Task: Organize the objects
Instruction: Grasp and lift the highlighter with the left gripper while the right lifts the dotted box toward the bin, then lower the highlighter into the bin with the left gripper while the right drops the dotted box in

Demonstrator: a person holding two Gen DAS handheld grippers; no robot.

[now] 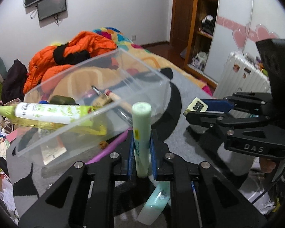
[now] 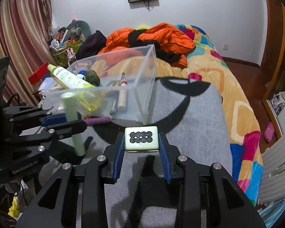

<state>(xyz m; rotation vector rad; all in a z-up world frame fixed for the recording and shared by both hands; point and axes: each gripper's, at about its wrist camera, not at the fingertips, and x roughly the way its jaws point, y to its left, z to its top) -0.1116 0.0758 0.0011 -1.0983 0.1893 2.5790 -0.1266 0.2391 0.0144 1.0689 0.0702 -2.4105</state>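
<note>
My left gripper (image 1: pixel 141 144) is shut on a pale green stick tube (image 1: pixel 141 133) that stands upright between the blue pads, lifted off the grey blanket; the same gripper (image 2: pixel 77 120) and tube (image 2: pixel 71 112) show at the left of the right wrist view. My right gripper (image 2: pixel 141 142) is shut on a mahjong tile (image 2: pixel 141 139) with a face of black circles, also seen from the left wrist as gripper (image 1: pixel 191 110) and tile (image 1: pixel 196 105). Ahead stands a clear plastic box (image 1: pixel 112 102) (image 2: pixel 142 98) holding a yellow-green bottle (image 1: pixel 47 114) (image 2: pixel 72 79), a wooden stick and other small items.
A purple pen (image 2: pixel 97 121) (image 1: pixel 112 146) lies on the grey blanket (image 2: pixel 190 123) by the box. A mint tube (image 1: pixel 155 203) lies under my left gripper. An orange jacket (image 2: pixel 161 36) is piled on the bed behind. A white suitcase (image 1: pixel 241 74) stands at the right.
</note>
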